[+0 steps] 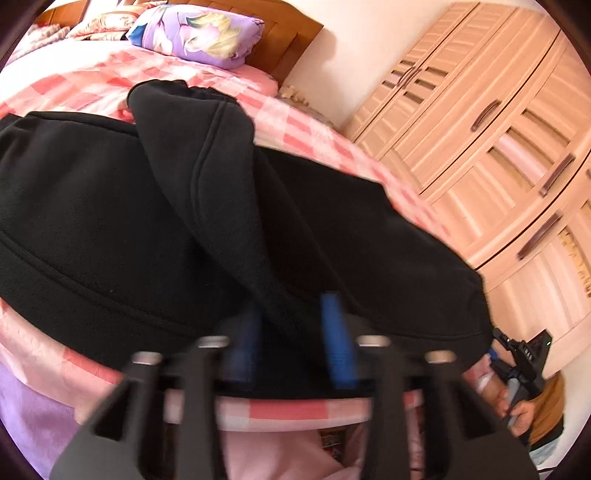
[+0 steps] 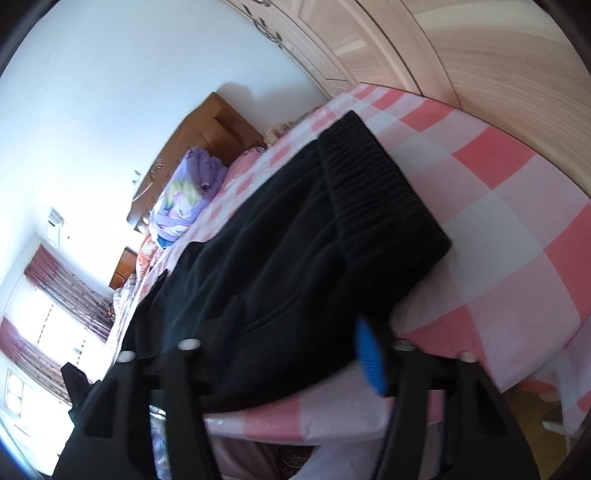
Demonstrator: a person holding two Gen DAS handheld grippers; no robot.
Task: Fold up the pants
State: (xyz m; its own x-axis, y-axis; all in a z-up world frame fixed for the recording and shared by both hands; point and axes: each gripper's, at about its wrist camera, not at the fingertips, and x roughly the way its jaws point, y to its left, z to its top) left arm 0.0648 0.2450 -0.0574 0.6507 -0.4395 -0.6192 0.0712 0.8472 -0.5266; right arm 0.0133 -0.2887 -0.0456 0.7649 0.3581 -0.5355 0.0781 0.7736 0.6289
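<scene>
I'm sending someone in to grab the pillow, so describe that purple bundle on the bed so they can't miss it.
Find the bed with the pink checked sheet and look to its far end, against the brown wooden headboard. There lies the purple floral bundle: puffy, lilac, printed with big pale yellow flowers and some blue. The black pants nearer the foot are plain and dark.

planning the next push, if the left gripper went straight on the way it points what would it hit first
The black pants: a raised fold of them already sits between the left gripper fingers, so it would press further into that cloth over the bed.
</scene>
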